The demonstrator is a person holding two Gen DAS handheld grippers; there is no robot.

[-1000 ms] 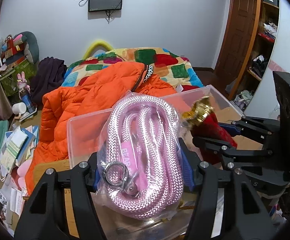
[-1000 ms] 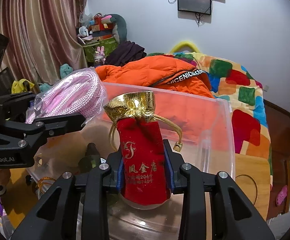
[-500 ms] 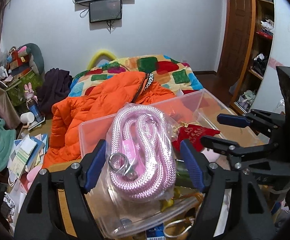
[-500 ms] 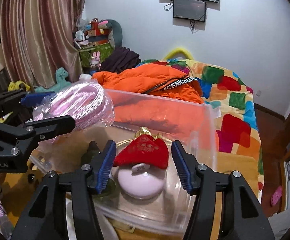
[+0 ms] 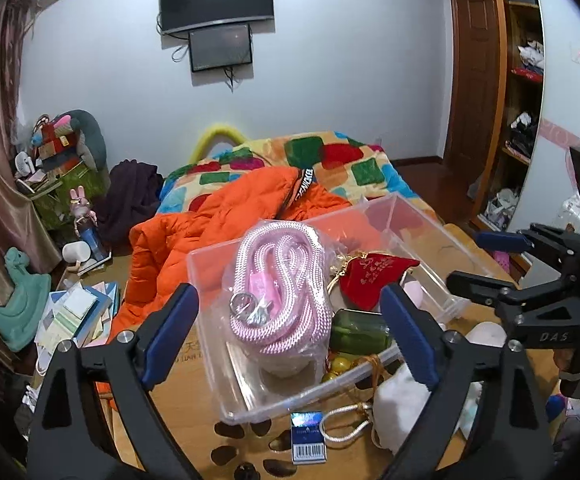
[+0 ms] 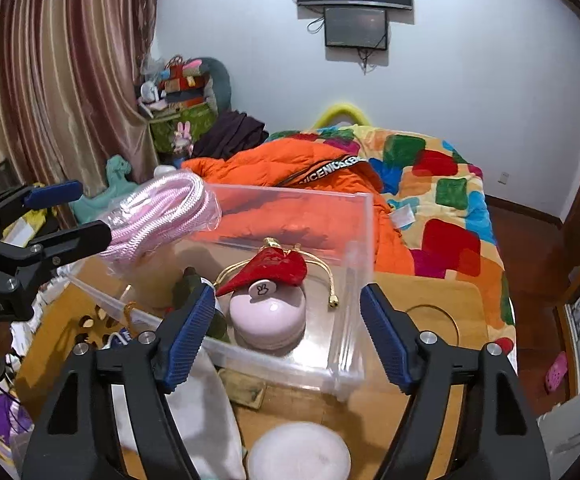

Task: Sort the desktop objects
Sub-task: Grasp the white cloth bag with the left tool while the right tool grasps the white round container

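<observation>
Left gripper (image 5: 290, 328): jaws spread wide, nothing between them, poised just short of the bin's near end.

Clear plastic bin (image 5: 226, 400): on the wooden table (image 5: 182, 396), long side running away toward the bed.

Bagged pink rope (image 5: 280, 300): coiled, with a metal clasp, sealed in a clear bag; it sits at the left end of the bin, propped high on whatever lies beneath it and rising above the rim. Counted as sorted.

Green bottle (image 5: 359, 332): lying in the bin, right of the rope. Sorted.

Red drawstring pouch (image 6: 270, 268): gold cord trailing, draped over a pink round case (image 6: 266, 316) in the bin's right half. Both sorted.

Right gripper (image 6: 286, 340): jaws likewise fully apart and empty, hanging at the bin's near wall in line with the pink case.

Outstanding, on the table outside the bin: a small blue box with a barcode (image 5: 307, 442), a white cloth bag with a cord (image 5: 399, 408), a round white lid-like object (image 6: 297, 456), and something dark and flat (image 6: 244, 390) under the bin's edge, which I cannot identify.

Judgement: roughly half done; four items binned, both claws free for the next pickup.
</observation>
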